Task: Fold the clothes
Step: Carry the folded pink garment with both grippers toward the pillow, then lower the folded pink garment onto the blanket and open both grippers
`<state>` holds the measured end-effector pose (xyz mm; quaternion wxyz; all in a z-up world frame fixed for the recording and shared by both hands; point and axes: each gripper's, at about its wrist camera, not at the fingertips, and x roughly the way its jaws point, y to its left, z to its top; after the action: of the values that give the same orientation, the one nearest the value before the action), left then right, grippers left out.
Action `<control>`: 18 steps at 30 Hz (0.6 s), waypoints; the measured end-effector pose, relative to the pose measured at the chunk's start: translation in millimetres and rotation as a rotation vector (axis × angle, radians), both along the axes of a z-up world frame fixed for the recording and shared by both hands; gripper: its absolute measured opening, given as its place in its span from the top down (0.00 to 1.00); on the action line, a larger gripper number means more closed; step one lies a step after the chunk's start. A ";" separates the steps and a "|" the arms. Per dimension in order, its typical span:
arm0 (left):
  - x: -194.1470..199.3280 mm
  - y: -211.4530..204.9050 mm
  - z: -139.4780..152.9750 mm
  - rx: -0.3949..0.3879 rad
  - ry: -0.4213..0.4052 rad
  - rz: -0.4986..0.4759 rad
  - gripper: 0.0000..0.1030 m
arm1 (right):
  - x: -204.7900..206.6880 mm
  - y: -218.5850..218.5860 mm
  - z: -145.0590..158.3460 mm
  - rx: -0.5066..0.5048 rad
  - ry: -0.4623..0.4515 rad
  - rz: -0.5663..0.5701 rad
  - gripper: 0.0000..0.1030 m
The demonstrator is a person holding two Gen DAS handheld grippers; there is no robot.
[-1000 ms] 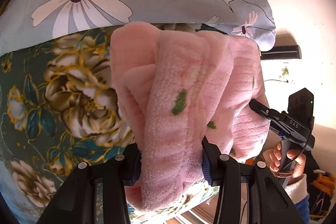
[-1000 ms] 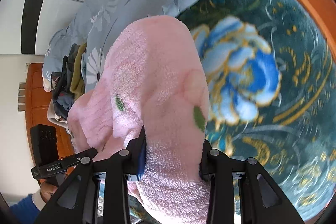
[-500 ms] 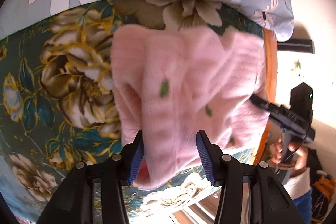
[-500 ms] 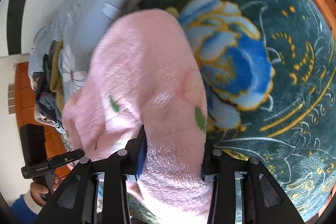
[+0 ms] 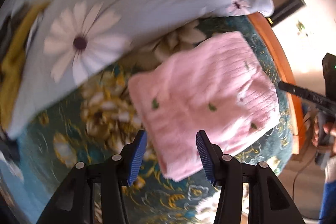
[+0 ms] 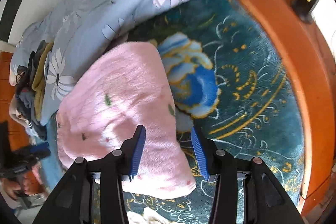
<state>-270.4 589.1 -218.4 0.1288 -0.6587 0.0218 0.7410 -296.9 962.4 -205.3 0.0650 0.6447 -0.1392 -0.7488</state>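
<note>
**Pink fleece lies folded on the bed, both tongs let go**

A bed covered with a dark teal plush blanket patterned with gold and blue flowers (image 6: 241,68) fills both views, an orange wooden bed frame (image 6: 294,51) curving along its edge. On that blanket lies the pink fleece garment with small green leaf marks (image 5: 201,93), folded into a compact, thick rectangle near the frame, its layers stacked and its edges fairly even.

The left tongs (image 5: 171,157) stand spread just above the near edge of the bundle, gripping nothing. The right tongs (image 6: 168,152) are likewise released, one finger over the pink fleece and the other over bare blanket.

Behind the bundle, a pale blue quilt printed with white daisies (image 5: 117,20) is bunched up. Beyond it sits a heap of dark and mustard clothes (image 6: 33,79).

This piece looks finished, judging by its tidy shape. The heap suggests more garments wait to be folded.
</note>
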 end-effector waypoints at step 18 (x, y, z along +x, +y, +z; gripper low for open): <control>18.2 21.3 -81.6 -0.086 -0.113 -0.085 0.47 | 73.8 -28.9 -41.7 -0.081 0.039 -0.018 0.55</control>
<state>-252.2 610.4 -300.0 0.1329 -0.7029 0.0743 0.6948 -223.1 933.4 -247.0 0.0871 0.6257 -0.1741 -0.7553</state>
